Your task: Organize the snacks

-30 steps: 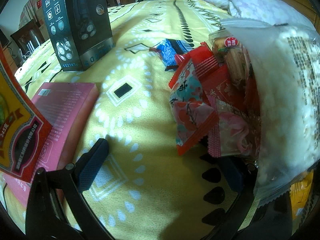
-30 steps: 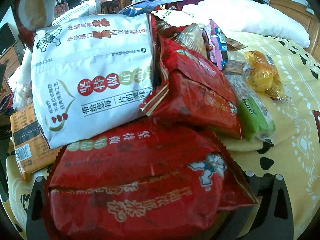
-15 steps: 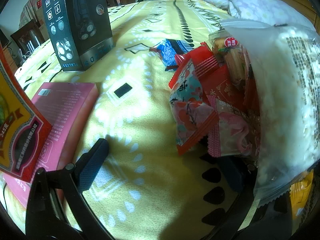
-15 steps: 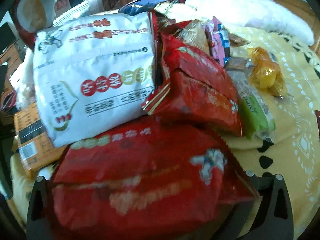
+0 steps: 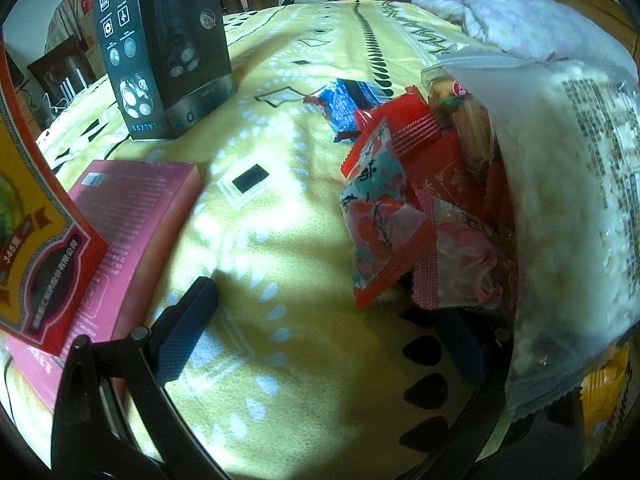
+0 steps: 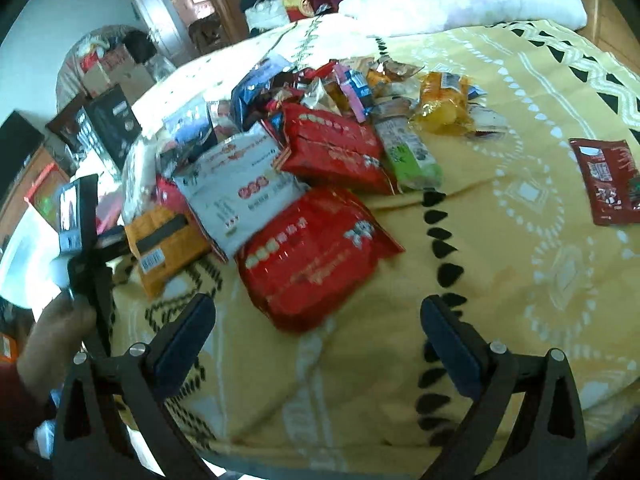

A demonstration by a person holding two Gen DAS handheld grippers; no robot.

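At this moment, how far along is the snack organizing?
Barely begun. Most snacks sit in one mixed pile; only a dark red packet lies apart on the blanket. Nothing is in hand: the right gripper and left gripper are open and empty. Nearly all sorting remains.

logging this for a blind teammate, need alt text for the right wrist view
The open right gripper hovers empty above a yellow patterned blanket, just short of a large red snack bag at the front of a heap of mixed snack packets. A dark red packet lies alone at right.
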